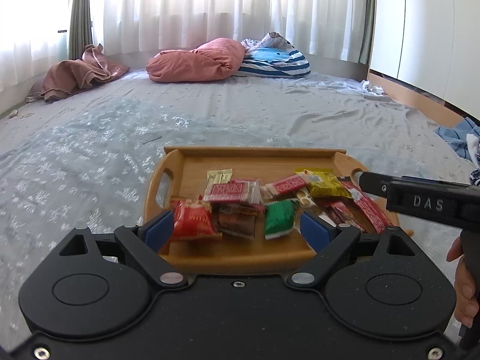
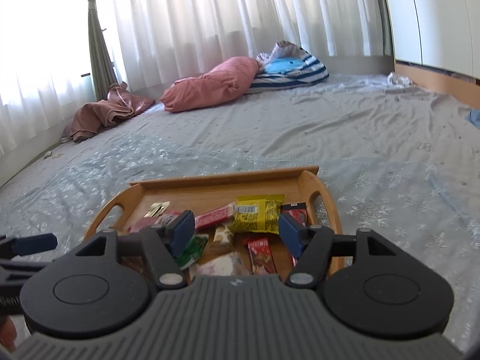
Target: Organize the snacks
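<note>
- The left gripper (image 1: 237,229), black with blue pads, is hanging above the near edge of the tray with its jaws spread wide and nothing pressed between them.
- The right gripper (image 2: 235,232), also black with blue pads, is hovering over the tray's right half, jaws released and empty; in the left wrist view a hand (image 1: 463,288) is gripping its handle at the right edge.
- The rectangular wooden tray with cut-out handles (image 1: 255,157) is sitting on the pale grey-blue patterned bed sheet (image 1: 120,126), holding all the visible snacks in a loose heap.
- Among them, a red crinkled packet (image 1: 193,220) and a green wrapper (image 1: 280,216) are lying nearest, a brown packet (image 1: 237,220) between them, a yellow packet (image 1: 325,186) further back on the right.
- Beyond, a pink pillow (image 1: 195,61) is leaning against a blue-striped cushion (image 1: 274,61), with a crumpled brown cloth (image 1: 81,78) off to the left.
- White sheer curtains (image 1: 210,6) are glowing along the far wall.
</note>
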The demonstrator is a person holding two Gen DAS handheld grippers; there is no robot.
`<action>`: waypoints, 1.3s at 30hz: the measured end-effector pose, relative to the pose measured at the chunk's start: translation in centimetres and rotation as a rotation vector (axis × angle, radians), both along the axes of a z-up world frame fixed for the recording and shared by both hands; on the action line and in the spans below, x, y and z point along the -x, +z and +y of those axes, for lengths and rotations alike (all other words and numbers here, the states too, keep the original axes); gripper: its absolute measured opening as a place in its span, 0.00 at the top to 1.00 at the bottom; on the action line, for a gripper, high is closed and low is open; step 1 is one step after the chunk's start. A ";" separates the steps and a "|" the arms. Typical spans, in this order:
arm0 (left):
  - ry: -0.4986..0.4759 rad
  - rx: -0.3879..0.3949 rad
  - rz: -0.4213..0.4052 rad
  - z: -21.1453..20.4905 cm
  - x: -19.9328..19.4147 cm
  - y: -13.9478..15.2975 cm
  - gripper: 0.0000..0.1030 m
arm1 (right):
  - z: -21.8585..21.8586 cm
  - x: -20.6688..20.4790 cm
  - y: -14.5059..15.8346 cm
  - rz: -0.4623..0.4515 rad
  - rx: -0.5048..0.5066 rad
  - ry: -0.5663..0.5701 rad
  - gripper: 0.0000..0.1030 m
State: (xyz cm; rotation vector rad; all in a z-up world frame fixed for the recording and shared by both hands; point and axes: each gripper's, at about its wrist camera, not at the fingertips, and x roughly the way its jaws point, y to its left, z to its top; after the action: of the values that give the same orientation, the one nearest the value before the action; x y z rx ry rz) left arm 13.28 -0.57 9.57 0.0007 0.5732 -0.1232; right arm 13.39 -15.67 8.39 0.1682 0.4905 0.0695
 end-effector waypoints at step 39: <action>0.092 -0.034 0.106 1.0 4.7 -10.2 0.00 | 2.9 7.6 -9.7 0.117 0.196 0.006 0.00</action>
State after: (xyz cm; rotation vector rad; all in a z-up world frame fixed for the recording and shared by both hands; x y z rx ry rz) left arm 8.55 0.39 -0.60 0.0011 0.6798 -0.0236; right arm 5.76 -12.81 -1.35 -0.0214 0.6113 0.0169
